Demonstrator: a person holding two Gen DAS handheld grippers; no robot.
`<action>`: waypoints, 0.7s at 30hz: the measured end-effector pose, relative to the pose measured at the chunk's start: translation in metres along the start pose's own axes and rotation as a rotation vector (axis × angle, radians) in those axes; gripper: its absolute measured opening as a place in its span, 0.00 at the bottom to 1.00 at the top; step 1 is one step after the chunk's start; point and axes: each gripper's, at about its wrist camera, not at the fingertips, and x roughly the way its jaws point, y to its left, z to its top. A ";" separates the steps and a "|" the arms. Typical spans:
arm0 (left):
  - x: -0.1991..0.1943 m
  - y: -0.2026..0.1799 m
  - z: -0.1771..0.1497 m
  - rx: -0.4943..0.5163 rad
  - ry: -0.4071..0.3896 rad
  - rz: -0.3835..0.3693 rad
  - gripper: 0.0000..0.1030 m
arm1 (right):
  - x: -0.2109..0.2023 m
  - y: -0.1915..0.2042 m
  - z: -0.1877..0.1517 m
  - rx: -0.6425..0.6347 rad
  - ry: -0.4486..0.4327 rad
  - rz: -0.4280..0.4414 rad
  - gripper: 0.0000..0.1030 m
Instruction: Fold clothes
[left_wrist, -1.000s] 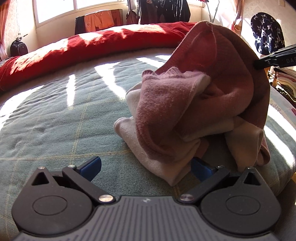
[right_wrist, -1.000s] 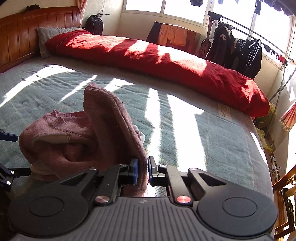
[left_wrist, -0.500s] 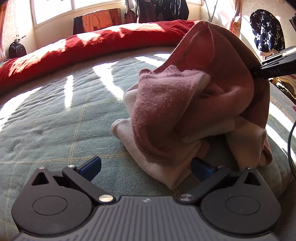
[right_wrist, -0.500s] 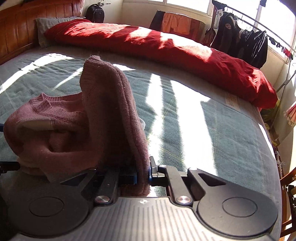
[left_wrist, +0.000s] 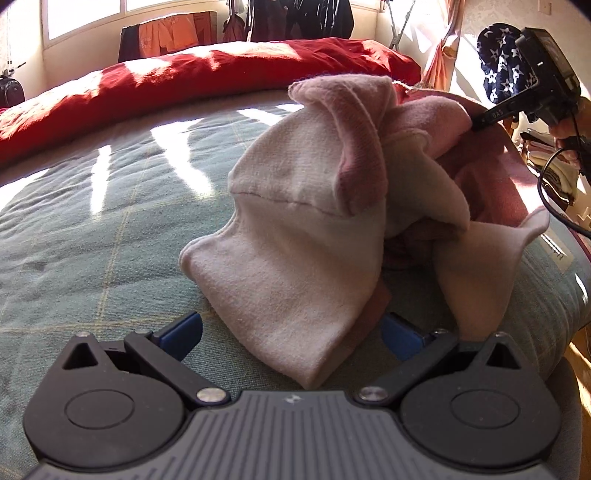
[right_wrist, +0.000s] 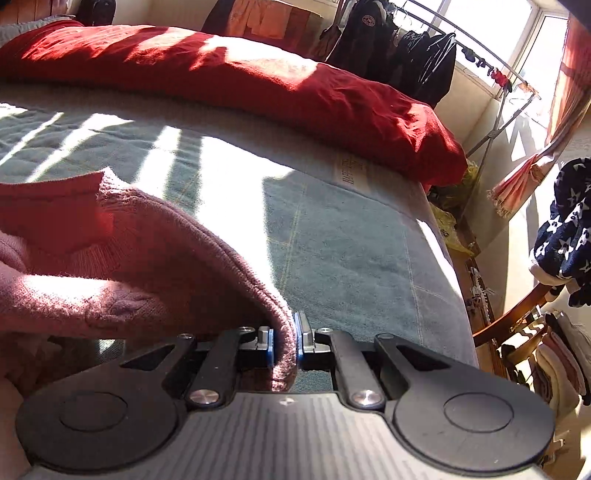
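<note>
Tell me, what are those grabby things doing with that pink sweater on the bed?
A person is folding clothes with a gripper in each hand. The right gripper is shut on an edge of the pink sweater and holds it up off the green bedspread, so the sweater hangs bunched with its pale lining showing. The left gripper is open, its fingers either side of the sweater's lowest fold, gripping nothing. No fold is made yet.

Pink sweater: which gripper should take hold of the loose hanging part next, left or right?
Left. The left gripper is open with the sweater hanging between its fingers. The right gripper is already shut on an edge.
</note>
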 end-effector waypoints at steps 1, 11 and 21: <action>0.001 0.000 0.000 0.001 0.002 -0.002 0.99 | 0.005 -0.004 0.003 0.007 0.006 -0.014 0.11; 0.008 0.000 -0.002 0.030 0.020 -0.001 0.99 | 0.058 -0.003 0.010 -0.003 0.084 -0.088 0.12; 0.012 -0.005 -0.008 0.085 0.032 0.020 0.99 | 0.101 -0.018 0.026 0.031 0.128 -0.180 0.12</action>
